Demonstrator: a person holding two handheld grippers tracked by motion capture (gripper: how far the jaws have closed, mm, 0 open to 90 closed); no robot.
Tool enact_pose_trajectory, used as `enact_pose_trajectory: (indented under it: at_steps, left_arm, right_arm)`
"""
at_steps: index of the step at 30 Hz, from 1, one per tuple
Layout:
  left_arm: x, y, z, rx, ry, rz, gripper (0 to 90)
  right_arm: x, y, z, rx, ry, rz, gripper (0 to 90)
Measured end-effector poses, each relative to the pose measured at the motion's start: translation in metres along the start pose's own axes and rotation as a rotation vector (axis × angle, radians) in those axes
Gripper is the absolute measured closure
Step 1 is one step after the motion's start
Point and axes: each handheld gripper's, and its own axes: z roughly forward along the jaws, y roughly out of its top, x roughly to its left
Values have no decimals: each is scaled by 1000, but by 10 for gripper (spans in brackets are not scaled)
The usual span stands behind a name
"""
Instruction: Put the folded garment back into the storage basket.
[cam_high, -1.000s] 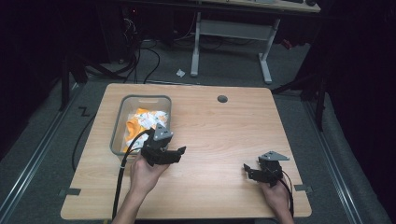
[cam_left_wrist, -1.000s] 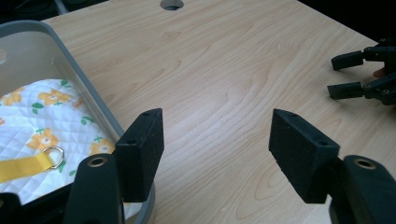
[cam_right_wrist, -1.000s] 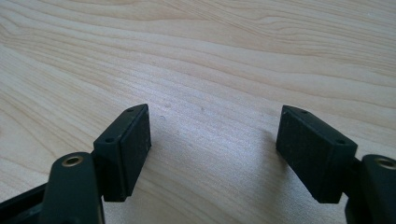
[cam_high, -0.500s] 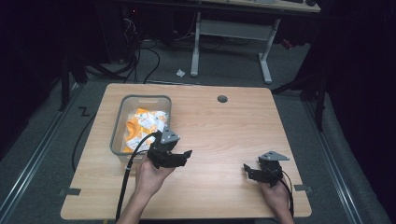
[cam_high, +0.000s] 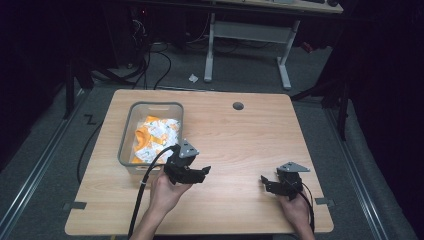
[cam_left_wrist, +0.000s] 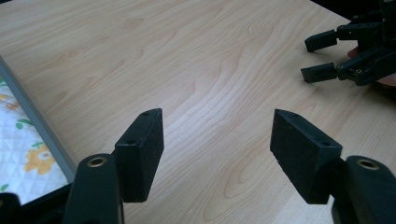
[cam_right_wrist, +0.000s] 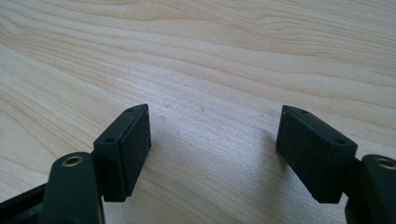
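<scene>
A grey plastic bin on the left half of the wooden table holds several white and orange packets. My left gripper hovers just right of the bin's near corner, pointing right. Its jaws are open with nothing between them. In the left gripper view the left gripper frames bare wood, with the bin rim and a flower-printed packet at the left edge. My right gripper rests near the front right, pointing left, open and empty. It appears again as the right gripper and the right gripper.
A round cable hole sits near the table's far edge. The left gripper's black cable trails off the front edge. Beyond the table are a desk frame and floor cables.
My left gripper has edged slightly to the right, away from the bin. The right gripper has stayed where it was.
</scene>
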Motion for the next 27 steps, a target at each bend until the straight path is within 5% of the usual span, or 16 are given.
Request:
enact_pose_trajectory:
  at_steps: [27]
  left_arm:
    - [-12, -23, 35, 65, -67, -25, 351]
  right_arm:
    - [0, 0, 0, 0, 0, 1, 264]
